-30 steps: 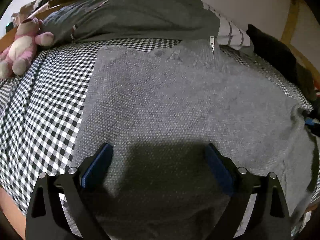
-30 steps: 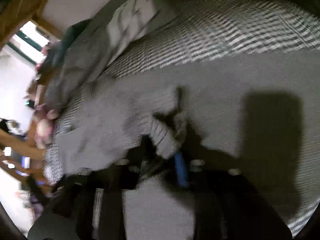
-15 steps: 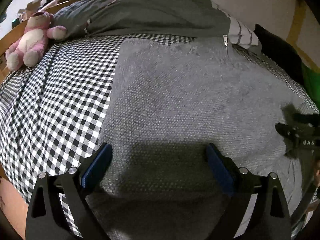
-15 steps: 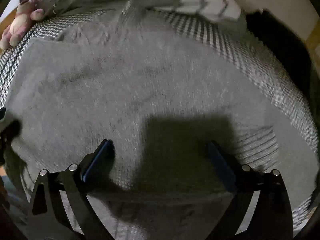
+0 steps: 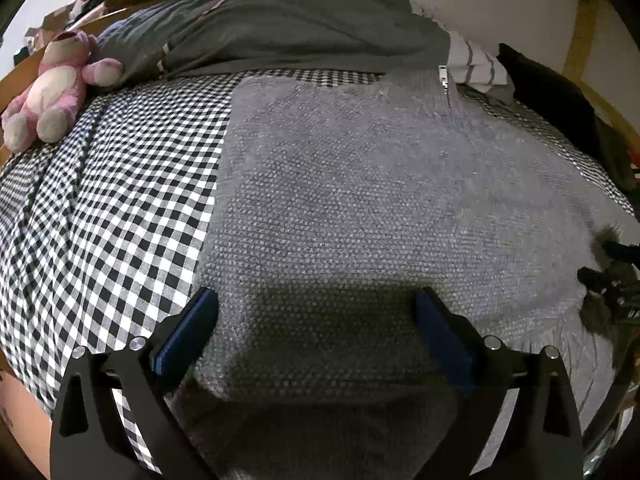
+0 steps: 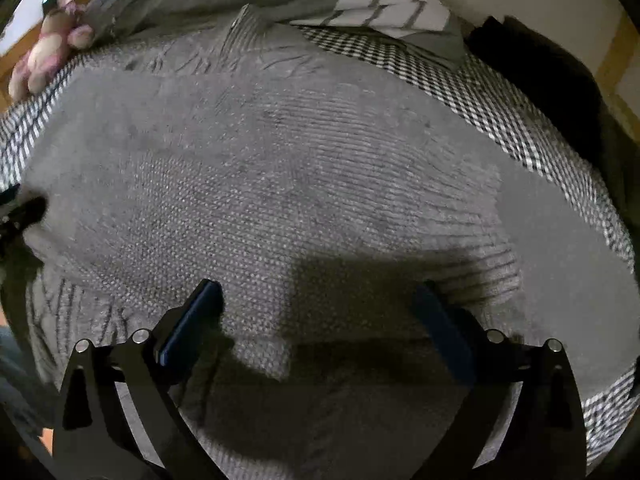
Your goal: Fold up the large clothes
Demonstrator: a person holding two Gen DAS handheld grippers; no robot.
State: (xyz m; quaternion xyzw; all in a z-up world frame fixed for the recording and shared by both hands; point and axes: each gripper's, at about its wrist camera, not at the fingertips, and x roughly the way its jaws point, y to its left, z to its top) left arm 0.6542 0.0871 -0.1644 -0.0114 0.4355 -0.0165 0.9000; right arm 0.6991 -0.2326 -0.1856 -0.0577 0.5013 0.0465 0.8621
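Note:
A large grey knit sweater (image 5: 360,200) with a zip collar (image 5: 443,76) lies spread flat on a black-and-white checked bedspread (image 5: 120,200). My left gripper (image 5: 316,312) is open and empty, just above the sweater's near hem, its left finger at the sweater's left edge. The sweater fills the right wrist view (image 6: 280,184), with one sleeve folded across its body (image 6: 460,240). My right gripper (image 6: 318,308) is open and empty above the sweater's lower part. The right gripper also shows at the right edge of the left wrist view (image 5: 608,280).
A pink plush bear (image 5: 56,88) sits at the bed's far left. A grey duvet (image 5: 280,28) and a striped pillow (image 5: 476,64) lie behind the sweater. Dark clothes (image 5: 560,96) are piled at the far right by a wooden bed frame (image 5: 580,28).
My right gripper let go of the sleeve it held a second ago and opened. It now hovers over the flat sweater. My left gripper stayed open and shifted slightly left.

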